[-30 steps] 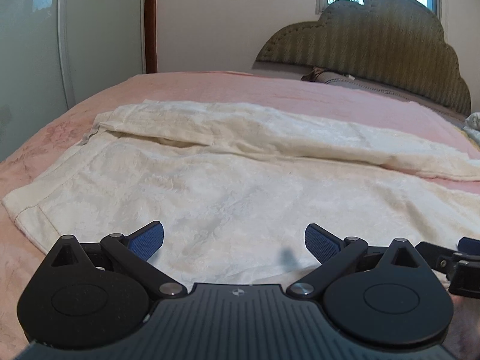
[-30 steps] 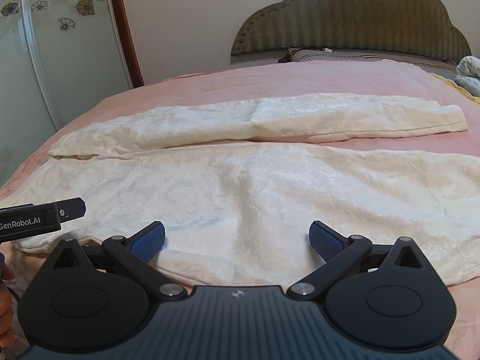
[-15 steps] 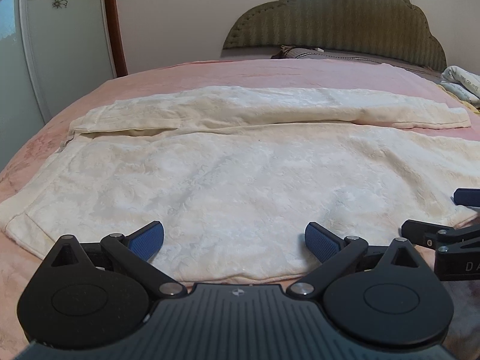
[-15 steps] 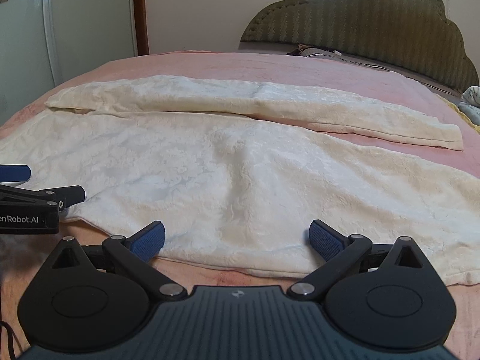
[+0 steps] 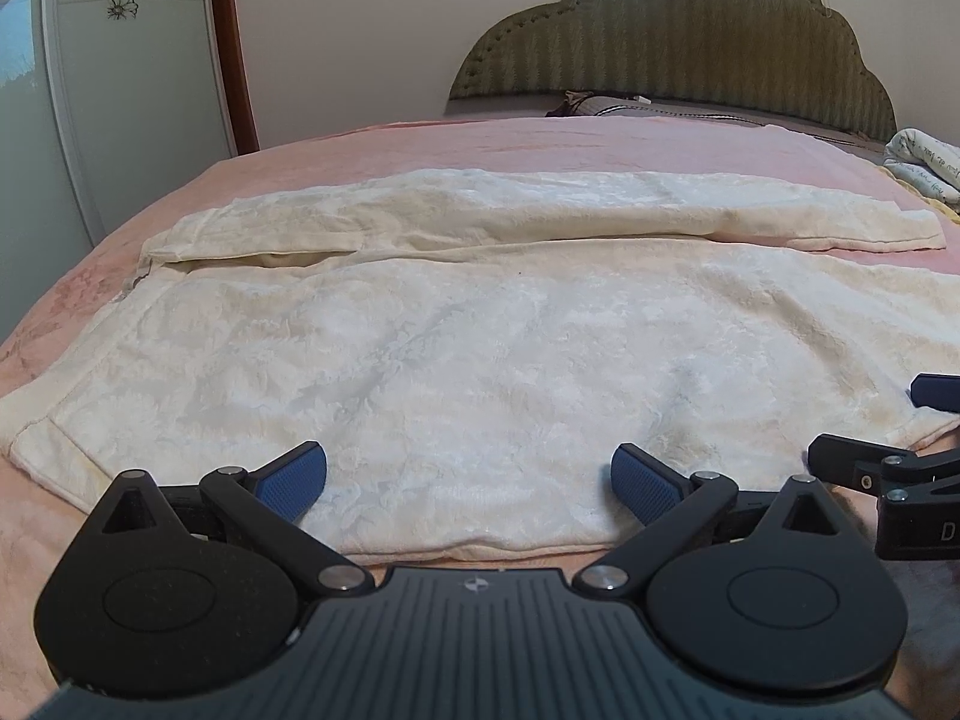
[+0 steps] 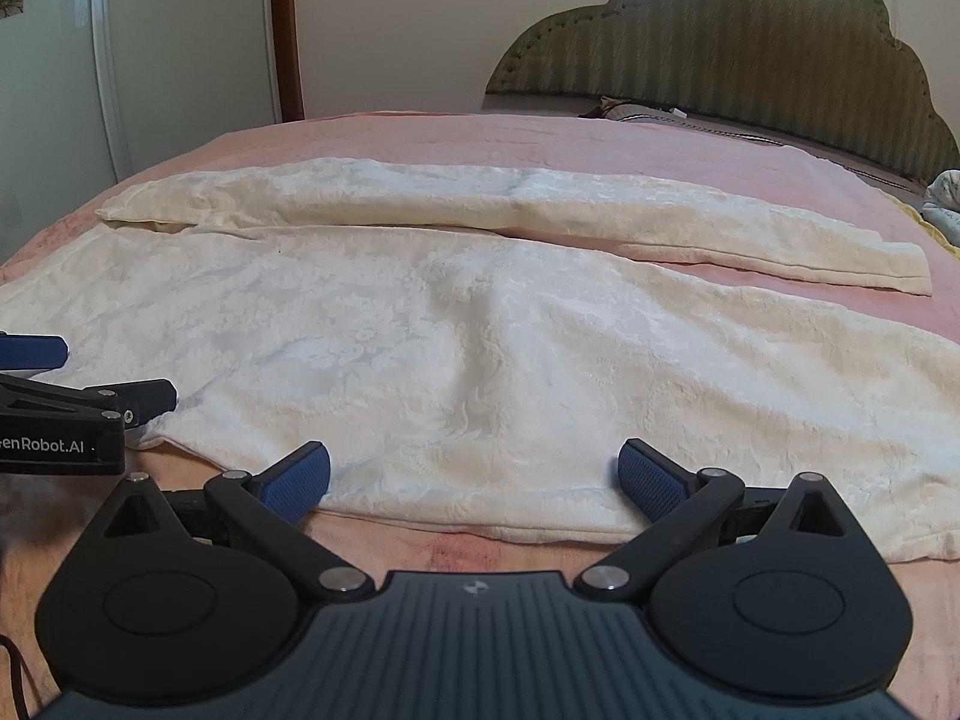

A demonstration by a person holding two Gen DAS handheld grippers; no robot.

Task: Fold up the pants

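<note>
From your left wrist camera, you see one pair of cream pants (image 5: 480, 360) spread flat on the pink bedspread (image 5: 540, 144). The fabric is soft with a faint raised floral pattern. One leg lies broad and close to you; the second leg is a narrower band behind it, running toward the right, its cuff near the bed's far right side. Your left gripper (image 5: 468, 480) has its jaws spread wide, the two blue pads (image 5: 294, 480) resting at the near edge of the cloth with nothing pinched between them. At the right edge your right gripper (image 5: 888, 456) shows partly, just beside the near leg's edge.

From your right wrist camera, the same single pair of pants (image 6: 510, 372) fills the bedspread (image 6: 540, 138), a soft ridge creasing the near leg. Your right gripper (image 6: 474, 483) is also wide apart and holds nothing, its pads at the cloth's near hem. Your left gripper (image 6: 90, 396) pokes in from the left, touching the cloth edge. One green padded headboard (image 6: 750, 42) stands behind.
</note>
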